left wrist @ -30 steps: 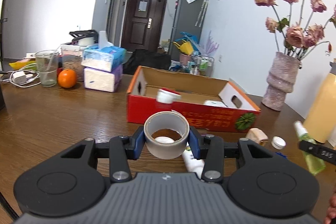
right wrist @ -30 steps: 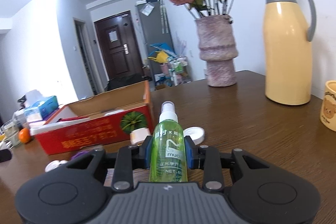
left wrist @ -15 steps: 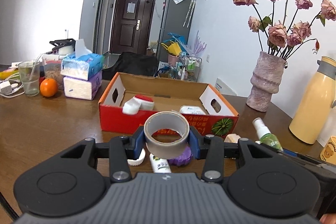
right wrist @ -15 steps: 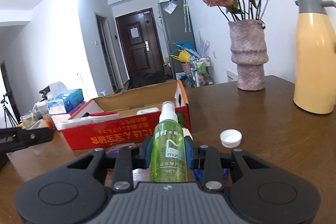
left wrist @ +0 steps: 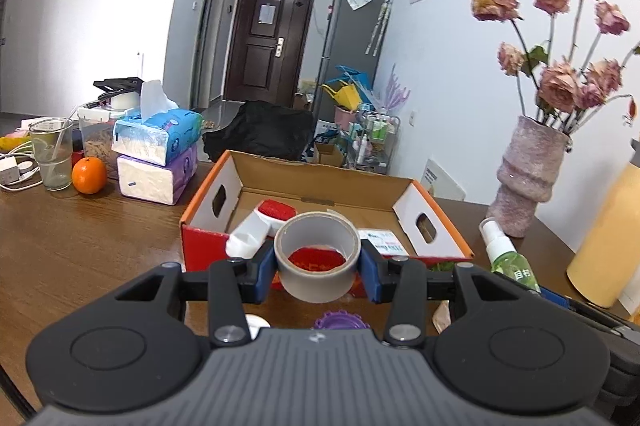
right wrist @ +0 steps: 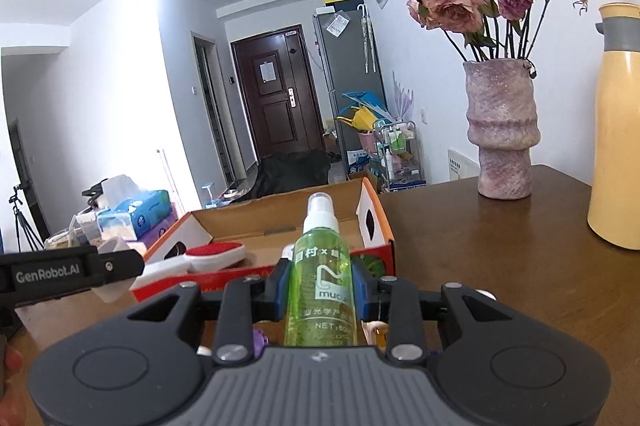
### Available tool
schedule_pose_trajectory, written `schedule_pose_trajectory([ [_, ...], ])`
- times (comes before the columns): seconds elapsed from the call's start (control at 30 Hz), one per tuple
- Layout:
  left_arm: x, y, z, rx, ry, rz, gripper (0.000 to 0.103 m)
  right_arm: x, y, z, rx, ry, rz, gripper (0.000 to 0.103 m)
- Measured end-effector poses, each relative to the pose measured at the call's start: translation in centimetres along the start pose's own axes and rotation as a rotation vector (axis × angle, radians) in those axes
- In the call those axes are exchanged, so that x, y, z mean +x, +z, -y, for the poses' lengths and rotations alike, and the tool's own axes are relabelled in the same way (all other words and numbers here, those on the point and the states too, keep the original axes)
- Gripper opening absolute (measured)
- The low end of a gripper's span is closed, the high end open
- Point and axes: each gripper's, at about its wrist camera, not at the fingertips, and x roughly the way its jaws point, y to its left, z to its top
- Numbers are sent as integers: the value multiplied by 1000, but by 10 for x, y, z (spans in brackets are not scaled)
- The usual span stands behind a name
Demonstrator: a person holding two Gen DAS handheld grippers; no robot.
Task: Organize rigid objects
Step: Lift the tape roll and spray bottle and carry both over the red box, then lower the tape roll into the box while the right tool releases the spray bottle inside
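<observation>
The roll of tape (left wrist: 317, 260) is clamped between the blue pads of the left gripper (left wrist: 318, 268), its open side facing the camera, and it hangs above the table just in front of the red cardboard box (left wrist: 404, 186). The green spray bottle (right wrist: 321, 278) stands upright in the right gripper (right wrist: 320, 296), whose fingers press on its two sides, also near the front wall of the box. Inside the box lie a white brush with a red head (left wrist: 264, 220) and a flat white packet (left wrist: 382, 242); something small may lie behind them, but the tape hides that part. A purple lid (left wrist: 340, 320) sits on the wooden table (left wrist: 80, 238) below the left gripper.
</observation>
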Motion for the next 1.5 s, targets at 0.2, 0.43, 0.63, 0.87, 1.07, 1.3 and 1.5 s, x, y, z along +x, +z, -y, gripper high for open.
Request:
schedule_pose_trajectory([
  [0.2,19,10,-6,-26,20,1,44,22,9,-5,-2,7,3,30],
  [0.43,41,22,-9,-55,15,6,44,50,16,-10,-4,14,-6,30],
  [0.63,64,30,-8,-60,16,-4,44,73,24,-9,4,23,-13,30],
  [0.87,89,37,-5,-56,26,-18,44,97,31,-8,1,29,-26,30],
  [1.07,106,41,-3,-47,30,-26,44,116,36,-9,-12,30,-32,30],
  [1.3,128,47,1,-24,43,-39,44,138,41,-9,-28,31,-39,30],
  [1.5,147,51,2,-3,65,-61,44,157,47,-11,-47,29,-43,30],
])
